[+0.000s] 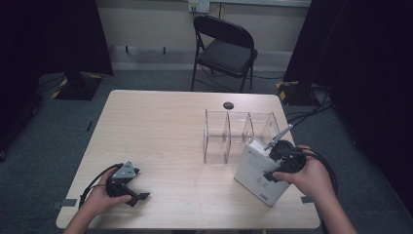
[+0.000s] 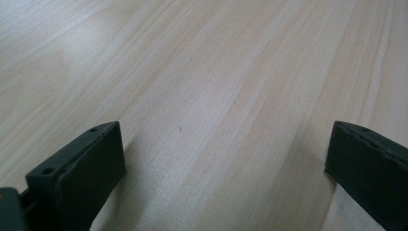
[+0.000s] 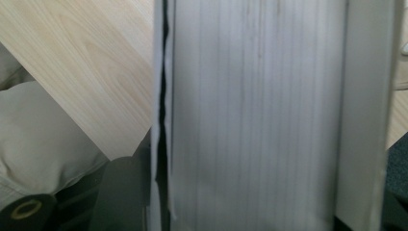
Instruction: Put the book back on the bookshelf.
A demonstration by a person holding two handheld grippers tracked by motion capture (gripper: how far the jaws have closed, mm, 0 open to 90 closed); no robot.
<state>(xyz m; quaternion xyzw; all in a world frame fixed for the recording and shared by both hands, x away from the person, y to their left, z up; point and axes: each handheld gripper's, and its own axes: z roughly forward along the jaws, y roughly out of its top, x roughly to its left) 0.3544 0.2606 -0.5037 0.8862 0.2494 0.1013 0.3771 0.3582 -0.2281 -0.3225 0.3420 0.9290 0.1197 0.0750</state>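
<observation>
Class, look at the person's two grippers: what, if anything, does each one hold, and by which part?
The right gripper has the white book between its jaws at the top edge; a firm grip cannot be told. The left gripper holds nothing.

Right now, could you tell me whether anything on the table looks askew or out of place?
Yes: the white book stands tilted on the table, leaning outside the clear divider rack rather than upright in a slot. The right gripper is at its top edge. In the right gripper view its front cover gapes slightly from the pages.

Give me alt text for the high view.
A person's right gripper holds a white book upright beside a clear divided rack on a wooden table. The left gripper rests open near the front edge.
</observation>
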